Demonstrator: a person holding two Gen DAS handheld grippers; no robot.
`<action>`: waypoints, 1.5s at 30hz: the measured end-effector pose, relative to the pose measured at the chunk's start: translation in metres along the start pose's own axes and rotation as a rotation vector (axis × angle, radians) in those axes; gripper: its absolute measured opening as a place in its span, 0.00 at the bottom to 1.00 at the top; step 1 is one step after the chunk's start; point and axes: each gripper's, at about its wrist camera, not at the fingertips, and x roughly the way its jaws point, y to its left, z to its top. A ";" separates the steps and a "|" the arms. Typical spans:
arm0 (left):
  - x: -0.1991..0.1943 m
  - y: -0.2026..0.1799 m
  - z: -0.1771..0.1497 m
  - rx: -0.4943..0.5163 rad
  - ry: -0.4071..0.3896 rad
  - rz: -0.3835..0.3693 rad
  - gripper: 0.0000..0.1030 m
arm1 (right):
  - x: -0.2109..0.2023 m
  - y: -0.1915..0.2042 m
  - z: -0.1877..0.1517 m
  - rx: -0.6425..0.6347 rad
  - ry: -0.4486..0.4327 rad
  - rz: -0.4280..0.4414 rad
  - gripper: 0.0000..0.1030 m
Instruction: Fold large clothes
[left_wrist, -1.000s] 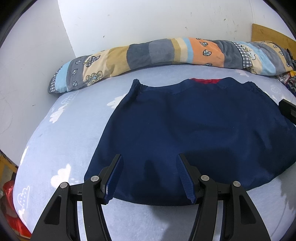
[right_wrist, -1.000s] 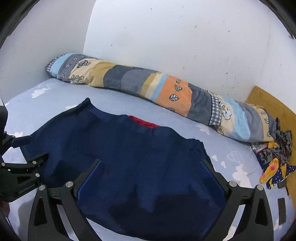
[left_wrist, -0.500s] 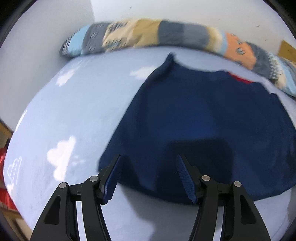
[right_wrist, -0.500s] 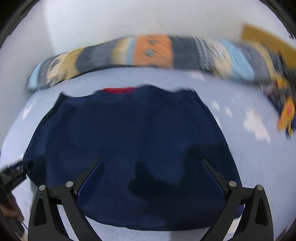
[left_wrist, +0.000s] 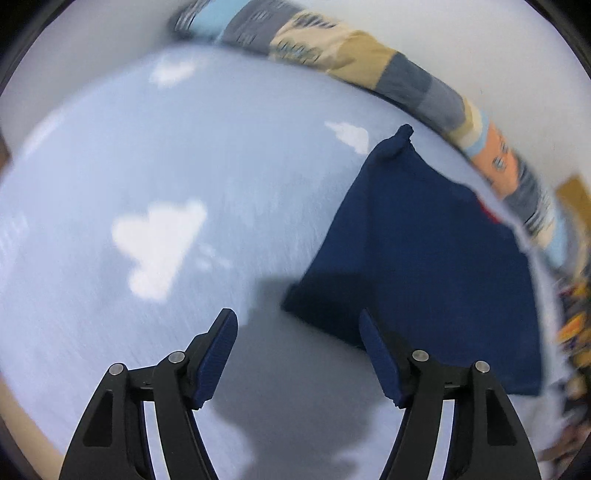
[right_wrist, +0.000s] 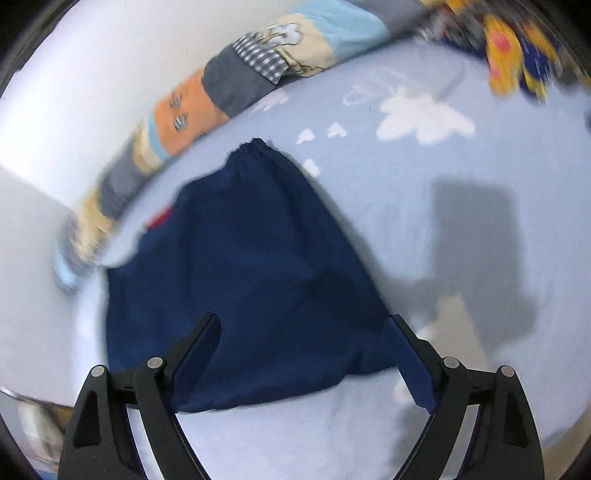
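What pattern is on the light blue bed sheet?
White clouds on the bed sheet; clearest in the right wrist view.

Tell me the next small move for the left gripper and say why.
Probably shift the left gripper right and forward to the near left corner of the navy garment. Its jaws are open and empty, and only the light blue sheet lies between them, with the corner just ahead of the right finger. The right gripper is open over the garment's opposite near corner.
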 end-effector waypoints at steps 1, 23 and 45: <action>0.001 0.009 0.001 -0.044 0.019 -0.032 0.66 | -0.004 -0.008 -0.003 0.041 0.008 0.048 0.89; 0.105 0.045 0.010 -0.271 0.099 -0.283 0.46 | 0.040 -0.090 -0.042 0.466 0.048 0.264 0.72; 0.144 -0.041 -0.015 -0.117 -0.175 -0.180 0.11 | 0.086 -0.008 0.006 0.143 -0.102 0.282 0.18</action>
